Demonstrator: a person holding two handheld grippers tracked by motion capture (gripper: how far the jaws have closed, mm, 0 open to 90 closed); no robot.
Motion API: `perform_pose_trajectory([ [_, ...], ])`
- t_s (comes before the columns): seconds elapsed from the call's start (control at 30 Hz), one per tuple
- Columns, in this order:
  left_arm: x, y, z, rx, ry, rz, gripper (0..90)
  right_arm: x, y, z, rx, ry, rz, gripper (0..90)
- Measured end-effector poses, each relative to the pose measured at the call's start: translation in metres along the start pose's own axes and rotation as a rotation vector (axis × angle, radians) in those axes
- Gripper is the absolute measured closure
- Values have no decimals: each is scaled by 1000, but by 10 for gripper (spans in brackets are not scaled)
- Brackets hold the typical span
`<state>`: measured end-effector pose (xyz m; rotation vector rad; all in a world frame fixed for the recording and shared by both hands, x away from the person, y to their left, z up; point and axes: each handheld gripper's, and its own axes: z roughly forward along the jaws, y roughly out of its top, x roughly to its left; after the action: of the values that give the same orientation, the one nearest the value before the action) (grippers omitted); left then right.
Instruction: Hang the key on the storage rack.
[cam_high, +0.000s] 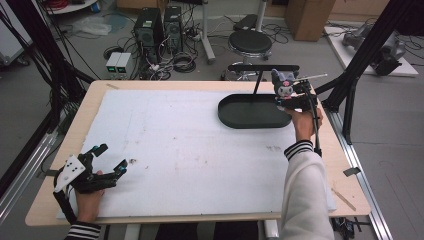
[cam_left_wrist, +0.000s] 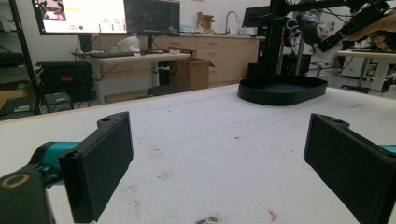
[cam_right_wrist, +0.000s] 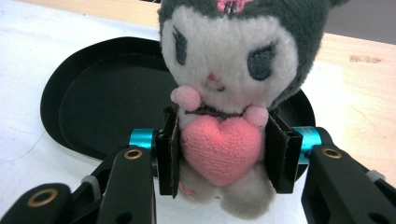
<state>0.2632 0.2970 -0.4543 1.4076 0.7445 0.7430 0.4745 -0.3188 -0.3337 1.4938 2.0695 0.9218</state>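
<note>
A small plush toy (cam_right_wrist: 229, 70) with a grey hood, white face and pink heart is clamped at its body between the pads of my right gripper (cam_right_wrist: 222, 154). In the high view that toy (cam_high: 284, 83) hangs above the right end of the black oval tray (cam_high: 250, 113), held by the right gripper (cam_high: 295, 100). The tray (cam_right_wrist: 93, 102) lies just behind and under the toy. My left gripper (cam_high: 111, 160) rests open near the table's front left corner, with nothing between its pads (cam_left_wrist: 100, 163). From the left gripper view the tray (cam_left_wrist: 282, 90) sits far off.
A white foam sheet (cam_high: 190, 150) covers most of the wooden table (cam_high: 95, 90). A black post with a crossbar (cam_high: 260, 70) rises behind the tray. A black frame leg (cam_high: 360, 55) stands at the table's right back corner. A stool, computers and cables lie beyond the far edge.
</note>
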Motion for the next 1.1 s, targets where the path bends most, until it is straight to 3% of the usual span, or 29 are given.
perform_pose_trajectory([
  [0.37,0,0,0,-2,1,0,86,0,-4,17,62,-10,13,546],
  [0.57,0,0,0,-2,1,-1,86,1,-5,27,58,8,43,546],
  [0.9,0,0,0,-3,-1,4,86,1,-5,32,56,10,34,523],
  [0.97,0,0,0,-2,1,-1,86,0,-5,32,53,18,32,458],
  [1.03,0,0,0,0,-1,0,86,-1,-5,33,31,50,50,268],
  [1.1,0,0,0,-3,-1,1,86,0,-5,31,16,48,69,85],
])
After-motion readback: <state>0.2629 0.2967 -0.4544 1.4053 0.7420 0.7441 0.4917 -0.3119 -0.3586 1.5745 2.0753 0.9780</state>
